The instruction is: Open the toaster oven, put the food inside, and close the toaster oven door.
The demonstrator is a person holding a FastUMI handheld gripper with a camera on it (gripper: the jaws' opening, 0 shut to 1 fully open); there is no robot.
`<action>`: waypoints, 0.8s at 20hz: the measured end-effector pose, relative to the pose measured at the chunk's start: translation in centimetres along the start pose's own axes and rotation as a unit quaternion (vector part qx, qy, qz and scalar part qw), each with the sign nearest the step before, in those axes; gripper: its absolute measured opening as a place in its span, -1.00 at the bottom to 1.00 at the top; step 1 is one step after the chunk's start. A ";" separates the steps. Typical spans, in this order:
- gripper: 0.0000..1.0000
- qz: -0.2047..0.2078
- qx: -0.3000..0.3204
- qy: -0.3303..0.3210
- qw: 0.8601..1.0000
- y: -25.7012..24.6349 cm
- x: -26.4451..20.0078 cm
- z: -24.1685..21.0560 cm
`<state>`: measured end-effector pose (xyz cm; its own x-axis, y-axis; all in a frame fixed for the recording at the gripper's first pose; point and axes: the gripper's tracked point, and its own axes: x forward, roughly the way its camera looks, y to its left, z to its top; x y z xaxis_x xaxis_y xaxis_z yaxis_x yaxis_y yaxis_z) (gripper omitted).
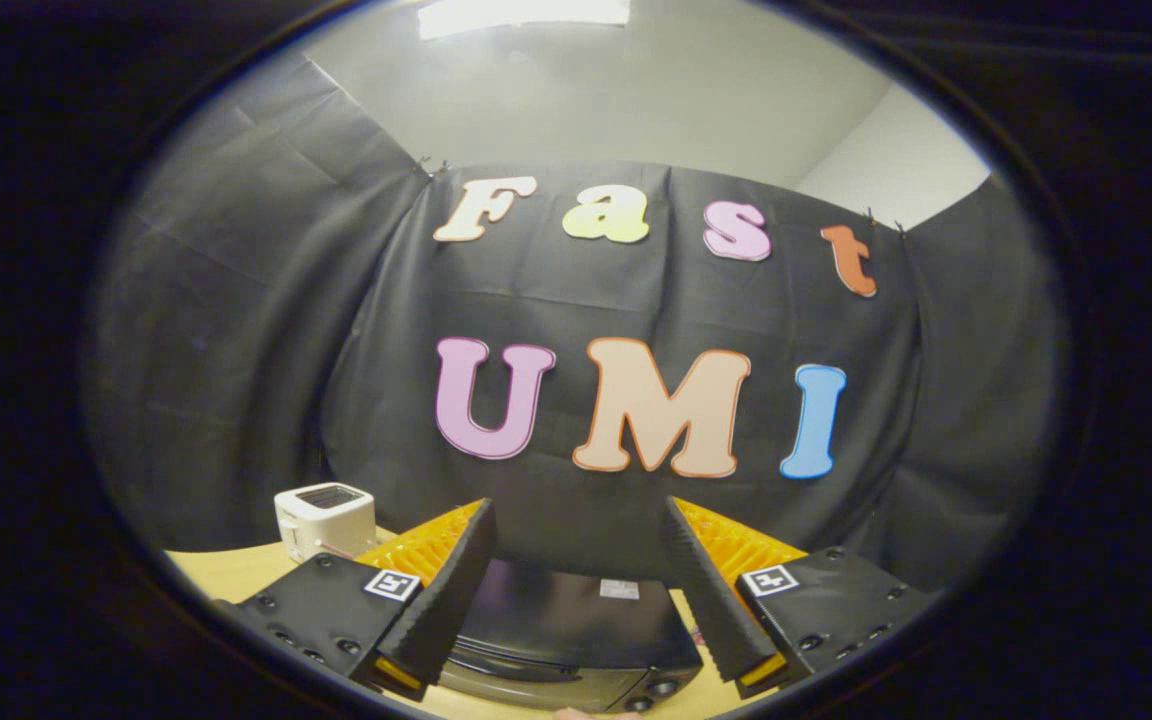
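Note:
A black toaster oven (566,630) sits on the wooden table (236,572) below and between my fingers, seen from above; its top and the upper edge of its front show, with knobs (658,690) at the right. Its door looks closed. My gripper (576,520) hovers above it, open, with nothing between the fingers (451,590). A small pinkish thing (576,712) peeks out in front of the oven; I cannot tell what it is.
A white pop-up toaster (326,518) stands on the table beyond the left finger, near the black cloth wall. The cloth wall closes off the back and both sides of the booth.

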<state>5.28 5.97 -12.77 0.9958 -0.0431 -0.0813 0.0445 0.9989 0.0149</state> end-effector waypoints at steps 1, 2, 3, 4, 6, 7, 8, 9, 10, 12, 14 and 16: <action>1.00 -0.006 0.004 0.007 1.000 0.1 0.5 -1.7; 1.00 -0.015 0.008 0.015 1.000 0.0 0.8 -3.5; 1.00 -0.021 0.010 0.023 0.999 0.1 1.1 -5.2; 1.00 -0.027 0.010 0.030 0.999 0.2 1.4 -6.9; 1.00 -0.031 0.010 0.043 0.999 0.7 1.6 -9.6; 1.00 -0.031 0.009 0.048 0.998 0.9 1.5 -10.8; 1.00 -0.030 0.009 0.055 0.998 1.2 1.5 -11.8; 1.00 -0.028 0.011 0.066 0.997 1.4 1.2 -13.0; 1.00 -0.025 0.016 0.076 0.997 1.8 1.0 -14.2; 1.00 -0.019 0.027 0.095 0.995 2.2 0.3 -15.8; 1.00 -0.030 0.048 0.082 0.995 1.7 -0.4 -15.6; 1.00 -0.041 0.079 0.071 0.993 1.6 -1.4 -15.6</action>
<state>2.74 7.91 -28.22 0.9673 -0.1095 -0.2289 0.1479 0.9763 0.1582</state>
